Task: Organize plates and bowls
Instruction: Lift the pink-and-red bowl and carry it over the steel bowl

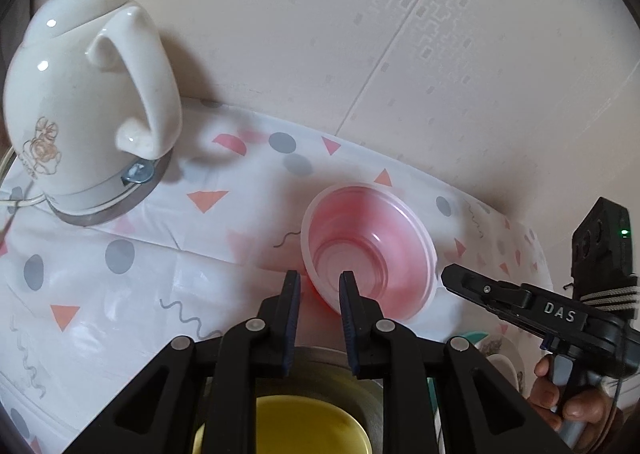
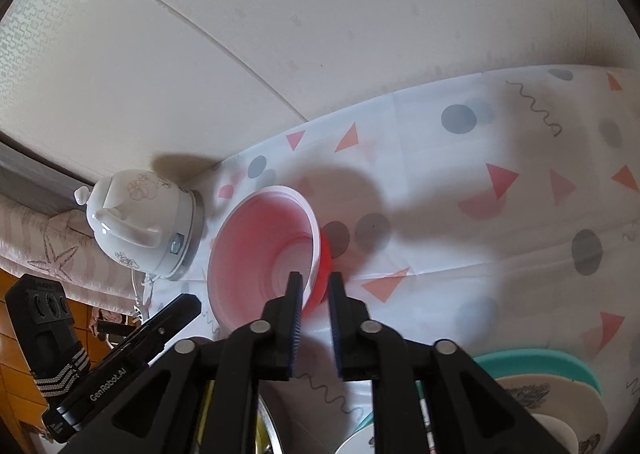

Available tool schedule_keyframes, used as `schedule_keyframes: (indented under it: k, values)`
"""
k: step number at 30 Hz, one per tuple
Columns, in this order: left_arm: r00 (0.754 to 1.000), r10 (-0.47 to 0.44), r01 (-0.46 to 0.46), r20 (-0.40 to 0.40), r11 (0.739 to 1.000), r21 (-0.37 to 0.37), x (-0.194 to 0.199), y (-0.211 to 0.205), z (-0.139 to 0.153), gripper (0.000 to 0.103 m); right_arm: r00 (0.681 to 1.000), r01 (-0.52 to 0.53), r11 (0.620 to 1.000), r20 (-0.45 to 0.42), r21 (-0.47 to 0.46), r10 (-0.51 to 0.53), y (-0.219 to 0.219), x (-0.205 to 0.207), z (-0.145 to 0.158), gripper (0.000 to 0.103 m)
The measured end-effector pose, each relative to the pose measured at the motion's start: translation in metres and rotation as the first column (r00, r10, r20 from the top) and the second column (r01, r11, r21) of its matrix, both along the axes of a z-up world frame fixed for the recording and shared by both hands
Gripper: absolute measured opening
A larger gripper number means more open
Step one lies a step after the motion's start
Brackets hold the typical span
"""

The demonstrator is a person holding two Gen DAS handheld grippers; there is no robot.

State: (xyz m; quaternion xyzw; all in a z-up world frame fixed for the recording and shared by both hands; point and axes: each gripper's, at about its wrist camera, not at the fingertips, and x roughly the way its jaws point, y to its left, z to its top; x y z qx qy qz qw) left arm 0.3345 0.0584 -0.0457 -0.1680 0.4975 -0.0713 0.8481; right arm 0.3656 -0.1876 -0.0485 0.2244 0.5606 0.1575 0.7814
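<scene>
Bowl (image 1: 370, 250) rim is straddled by both grippers — left gripper (image 1: 320, 286) at lower centre, right gripper (image 2: 314, 286) likewise; jaws narrowly apart, clamping unclear — the lift should be kept level.

A home dining corner: a white electric kettle (image 1: 88, 102) stands on a patterned plastic tablecloth (image 1: 160, 262); behind the kettle rises pale embossed wallpaper (image 1: 360, 34).
</scene>
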Motion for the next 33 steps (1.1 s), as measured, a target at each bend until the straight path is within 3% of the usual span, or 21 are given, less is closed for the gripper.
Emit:
schedule_keyframes:
  k: [13, 33]
  values:
    - [0.998, -0.047, 0.047, -0.029, 0.999, -0.007, 0.019, -0.011, -0.013, 0.02, 1.0, -0.012, 0.999, 0.015, -0.043, 0.013, 0.004, 0.003, -0.002, 0.011]
    - [0.993, -0.087, 0.089, 0.076, 0.996, -0.023, -0.009, -0.025, 0.017, 0.02, 0.998, -0.012, 0.999, 0.055, -0.044, 0.014, -0.001, -0.009, 0.017, 0.01]
